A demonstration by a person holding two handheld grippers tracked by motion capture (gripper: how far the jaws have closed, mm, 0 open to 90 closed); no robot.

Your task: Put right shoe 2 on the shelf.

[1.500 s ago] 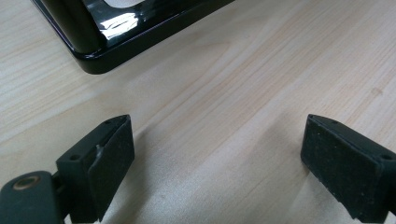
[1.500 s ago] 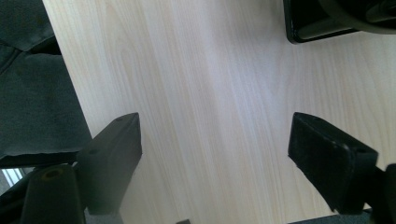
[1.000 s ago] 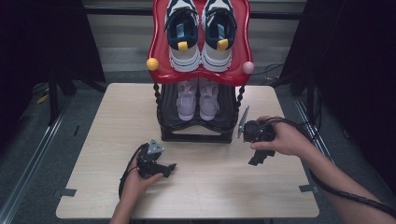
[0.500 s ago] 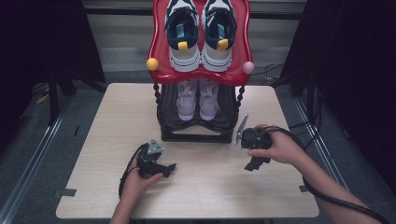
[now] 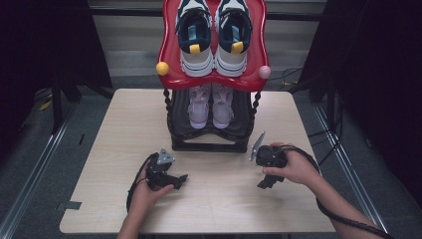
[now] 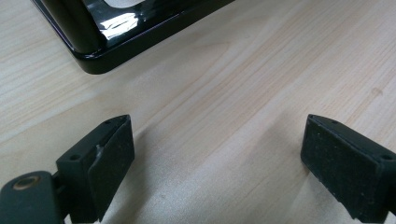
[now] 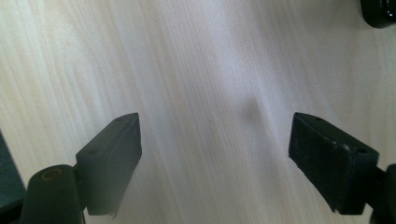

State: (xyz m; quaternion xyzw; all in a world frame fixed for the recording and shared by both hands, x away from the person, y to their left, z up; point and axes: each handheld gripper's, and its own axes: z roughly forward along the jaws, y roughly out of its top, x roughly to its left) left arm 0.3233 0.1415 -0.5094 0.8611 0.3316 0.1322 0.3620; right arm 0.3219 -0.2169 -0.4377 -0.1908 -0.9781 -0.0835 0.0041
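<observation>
On the near half of the worktop (image 5: 124, 124), your left hand-held gripper (image 5: 171, 179) sat low over the pale wood with its jaws spread wide and nothing between them; in the left gripper view the two black pads (image 6: 109, 163) framed bare wood grain, and the glossy black base corner of the shoe rack (image 6: 112, 37) lay just beyond them. Your right hand-held gripper (image 5: 266, 180) was well apart from the left one, held in your right hand (image 5: 293, 168) close in front of the rack's right foot, its jaws pointed down at the worktop and likewise parted wide, empty, with plain wood showing between the pads (image 7: 114, 158) in the right gripper view. A grey three-cornered plate stood up on its top, and a cable trailed back along your forearm. Beyond both grippers, the rack (image 5: 209, 142) stood at the middle of the worktop's far part. A pair of pale lilac shoes (image 5: 210, 104) sat on its lower black shelf, toes towards you, and a pair of white and dark teal sneakers (image 5: 214, 35) rested side by side on the red upper shelf (image 5: 171, 50), which carried a yellow knob (image 5: 162, 68) at its left corner and a pink knob (image 5: 264, 72) at its right.
</observation>
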